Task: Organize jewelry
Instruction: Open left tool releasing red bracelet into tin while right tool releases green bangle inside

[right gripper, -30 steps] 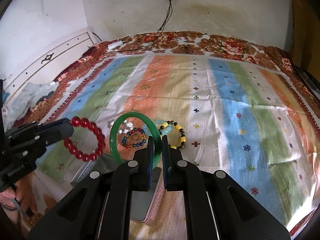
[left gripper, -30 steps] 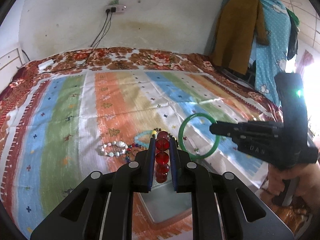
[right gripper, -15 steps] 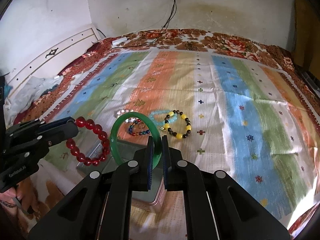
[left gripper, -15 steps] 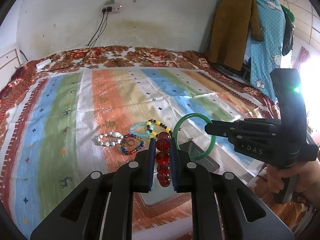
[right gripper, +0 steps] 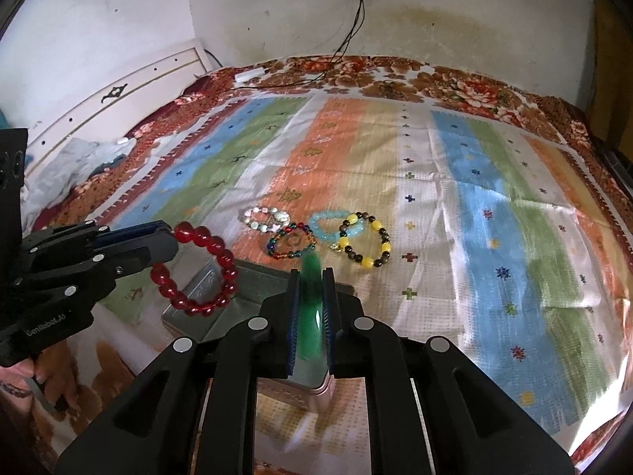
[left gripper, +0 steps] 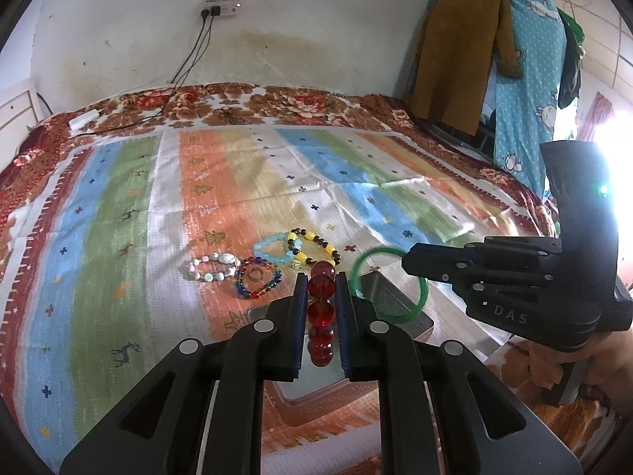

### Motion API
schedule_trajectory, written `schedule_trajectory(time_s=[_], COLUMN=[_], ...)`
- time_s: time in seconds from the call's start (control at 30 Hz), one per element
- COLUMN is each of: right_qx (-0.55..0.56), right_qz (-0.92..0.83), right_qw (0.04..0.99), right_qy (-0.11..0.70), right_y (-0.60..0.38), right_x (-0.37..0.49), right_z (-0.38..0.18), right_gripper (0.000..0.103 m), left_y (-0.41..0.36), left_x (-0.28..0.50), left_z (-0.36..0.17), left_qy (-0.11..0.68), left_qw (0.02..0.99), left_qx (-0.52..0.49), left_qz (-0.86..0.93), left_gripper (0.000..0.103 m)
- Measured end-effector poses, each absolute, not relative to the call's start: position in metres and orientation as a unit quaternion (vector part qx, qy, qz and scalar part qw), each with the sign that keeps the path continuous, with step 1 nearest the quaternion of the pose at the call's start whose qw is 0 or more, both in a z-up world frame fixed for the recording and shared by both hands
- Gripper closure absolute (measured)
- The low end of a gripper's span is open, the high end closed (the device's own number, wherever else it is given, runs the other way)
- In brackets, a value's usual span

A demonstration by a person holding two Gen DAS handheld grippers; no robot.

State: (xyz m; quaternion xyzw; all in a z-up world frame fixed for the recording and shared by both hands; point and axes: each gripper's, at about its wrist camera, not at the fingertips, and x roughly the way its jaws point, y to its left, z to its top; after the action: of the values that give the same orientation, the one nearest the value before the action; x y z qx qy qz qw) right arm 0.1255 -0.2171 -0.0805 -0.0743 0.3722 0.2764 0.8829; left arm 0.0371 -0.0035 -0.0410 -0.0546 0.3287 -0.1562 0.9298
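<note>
My left gripper (left gripper: 320, 277) is shut on a red bead bracelet (left gripper: 321, 312), which hangs as a loop from its tip (right gripper: 221, 253) above an open metal tin (left gripper: 316, 384). A green bangle (right gripper: 312, 308) sits edge-on and blurred between the pads of my right gripper (right gripper: 311, 273), whose jaws are opening. From the left wrist view, the bangle (left gripper: 395, 318) dangles at the right gripper's tip (left gripper: 407, 267), tilted over the tin. Both grippers hover just over the tin (right gripper: 316, 392), close together.
Beyond the tin, a white bead bracelet (right gripper: 263, 217), a multicoloured one (right gripper: 290, 241), a pale blue one (right gripper: 332, 225) and a yellow-and-dark one (right gripper: 368, 241) lie on the striped bedspread (right gripper: 494, 217). Clothes (left gripper: 467, 59) hang at the right; a white headboard (right gripper: 118, 99) stands left.
The green bangle has swung from a face-on ring beside the right fingers to edge-on between them, now blurred. The left gripper and red bracelet have hardly moved.
</note>
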Motion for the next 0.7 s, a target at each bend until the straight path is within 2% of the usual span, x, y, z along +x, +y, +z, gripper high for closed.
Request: schedule_trajectory(time_s=[0.1,0.17,0.7], right_qx=[-0.075,-0.071,-0.057], right_qz=[0.275,0.273,0.265], right_qw=[0.885,0.885,0.885], right_qy=[0.368,0.371,0.380], right_y=[-0.217,-0.218,-0.222], right_x=[0.125,0.127,0.141], right_z=[-0.079,-0.080,-0.081], right_gripper=[0.087,0.073,0.067], left_y=[-0.003,-0.002,0.010], left_x=[0.037,0.038,0.052], left_z=[-0.041,-0.042,-0.046], left_qy=[0.325,0.329,0.347], left_qw=[0.932,0.931,0.925], left_qx=[-0.057,-0.060,-0.082], left_qz=[-0.150,-0.148,-0.131], left_gripper=[0.088,0.086,0.067])
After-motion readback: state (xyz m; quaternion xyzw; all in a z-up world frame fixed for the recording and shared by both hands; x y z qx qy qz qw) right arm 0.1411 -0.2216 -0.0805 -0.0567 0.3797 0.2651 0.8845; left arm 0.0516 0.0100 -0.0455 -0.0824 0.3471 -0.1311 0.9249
